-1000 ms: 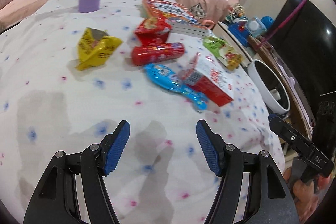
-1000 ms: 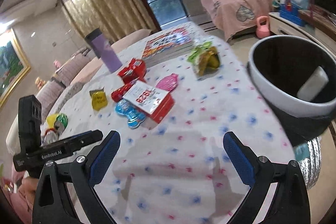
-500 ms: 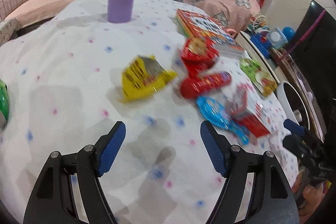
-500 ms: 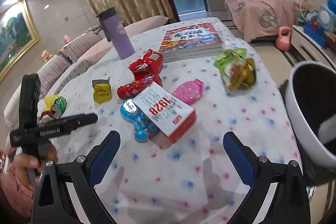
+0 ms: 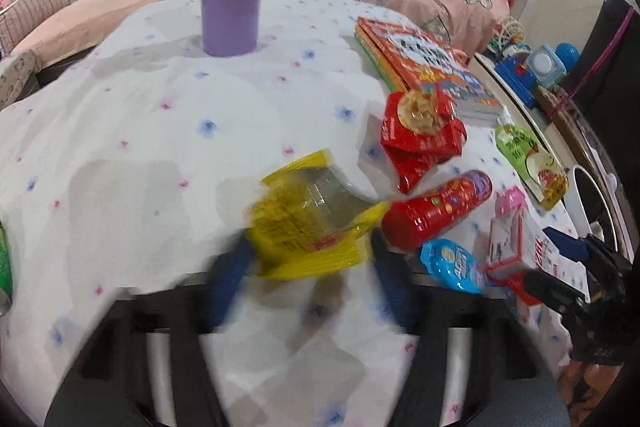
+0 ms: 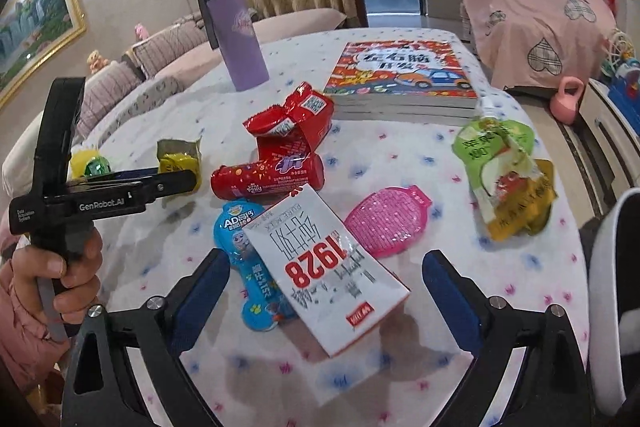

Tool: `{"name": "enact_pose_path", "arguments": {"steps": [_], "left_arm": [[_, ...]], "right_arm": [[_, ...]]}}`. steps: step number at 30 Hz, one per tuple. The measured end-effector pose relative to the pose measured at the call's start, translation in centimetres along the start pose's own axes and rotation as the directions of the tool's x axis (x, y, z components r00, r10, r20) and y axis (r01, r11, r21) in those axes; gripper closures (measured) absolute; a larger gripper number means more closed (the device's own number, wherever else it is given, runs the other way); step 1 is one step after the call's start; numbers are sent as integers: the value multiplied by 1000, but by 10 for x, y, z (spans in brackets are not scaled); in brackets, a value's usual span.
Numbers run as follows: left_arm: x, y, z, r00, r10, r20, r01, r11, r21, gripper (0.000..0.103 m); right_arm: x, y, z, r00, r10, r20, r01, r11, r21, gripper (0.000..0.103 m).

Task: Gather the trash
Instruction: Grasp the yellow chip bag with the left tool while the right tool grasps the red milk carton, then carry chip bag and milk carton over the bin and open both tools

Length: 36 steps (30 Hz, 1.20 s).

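My left gripper (image 5: 310, 277) is open and blurred by motion, its fingers on either side of the near edge of a yellow wrapper (image 5: 312, 223) that also shows in the right wrist view (image 6: 178, 159). My right gripper (image 6: 326, 291) is open and straddles a white and red milk carton (image 6: 326, 271) marked 1928. Beside it lie a blue pouch (image 6: 248, 259), a red tube (image 6: 268, 177), a red wrapper (image 6: 296, 123), a pink wrapper (image 6: 384, 221) and a green pouch (image 6: 504, 171).
A purple bottle (image 6: 238, 39) and a stack of books (image 6: 400, 75) stand at the back of the white dotted tablecloth (image 6: 400, 367). A white bin (image 6: 616, 291) sits off the table's right edge. A green and yellow item (image 6: 90, 165) lies at the far left.
My left gripper has moved forward to the yellow wrapper, which now lies between its fingers. My right gripper has moved closer to the milk carton, away from the bin.
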<state>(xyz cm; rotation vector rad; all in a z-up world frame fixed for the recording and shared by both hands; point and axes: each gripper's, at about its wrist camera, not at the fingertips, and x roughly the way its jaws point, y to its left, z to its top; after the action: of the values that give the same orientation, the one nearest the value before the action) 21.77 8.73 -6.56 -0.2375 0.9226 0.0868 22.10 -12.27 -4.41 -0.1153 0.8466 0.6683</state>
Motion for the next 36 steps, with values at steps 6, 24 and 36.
{"name": "enact_pose_path", "arguments": {"steps": [6, 24, 36], "left_arm": [[-19, -9, -7, 999, -28, 35, 27, 1000, 14, 64], [-62, -90, -50, 977, -211, 18, 207, 971, 119, 65], [-64, -107, -53, 973, -230, -3, 228, 962, 147, 65]], "right_arm": [[-12, 2, -10, 1000, -17, 13, 17, 1000, 8, 41], [-69, -26, -66, 1000, -19, 12, 16, 982, 190, 46], [-51, -17, -61, 999, -45, -17, 47, 991, 126, 51]]}}
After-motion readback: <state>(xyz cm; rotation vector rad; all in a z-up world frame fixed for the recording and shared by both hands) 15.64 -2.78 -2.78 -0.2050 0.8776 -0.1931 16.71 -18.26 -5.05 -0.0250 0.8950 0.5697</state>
